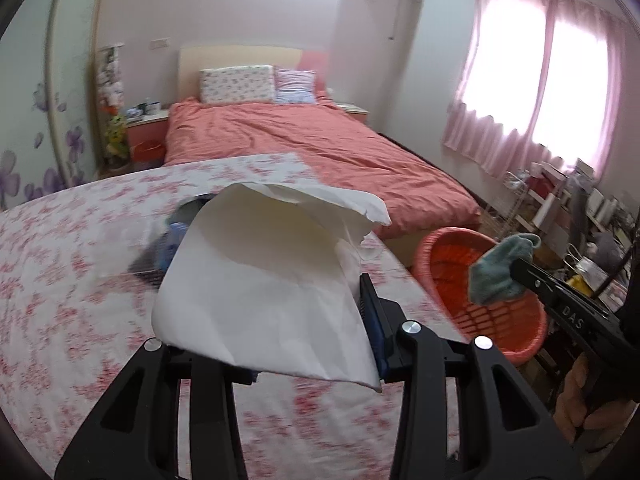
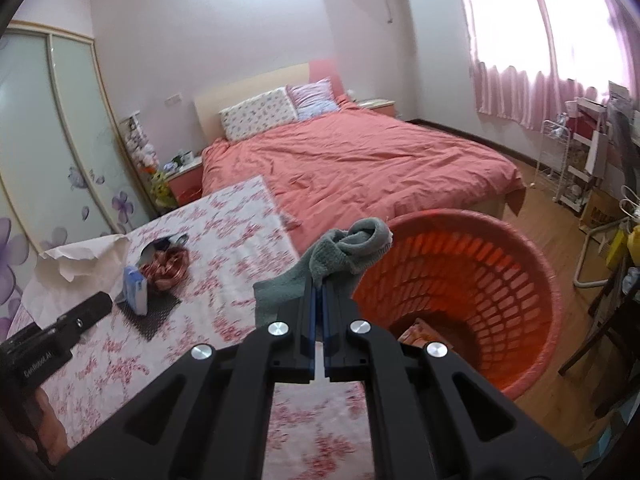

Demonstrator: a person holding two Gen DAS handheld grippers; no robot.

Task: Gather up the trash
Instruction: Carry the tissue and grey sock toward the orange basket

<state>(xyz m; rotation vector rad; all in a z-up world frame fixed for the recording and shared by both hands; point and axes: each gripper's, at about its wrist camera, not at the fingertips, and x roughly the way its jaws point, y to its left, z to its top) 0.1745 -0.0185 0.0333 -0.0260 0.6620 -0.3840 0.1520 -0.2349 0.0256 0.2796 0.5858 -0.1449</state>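
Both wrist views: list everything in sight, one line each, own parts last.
Paper sheet: one, white, held in left tool.
Sock: one, grey-green, clamped in right tool.
Basket: one, orange, on floor beside table.
Table: one, pink floral cloth.
Copper wire coil: one, on table.
Small box: one, blue-white, beside coil.
Bed: one, coral cover, two pillows.
Curtains: pink, at window.
Left tool: black.
Right tool: black, shut.

White paper (image 1: 264, 288) hides left hand-held gripper (image 1: 280, 344) fingertips
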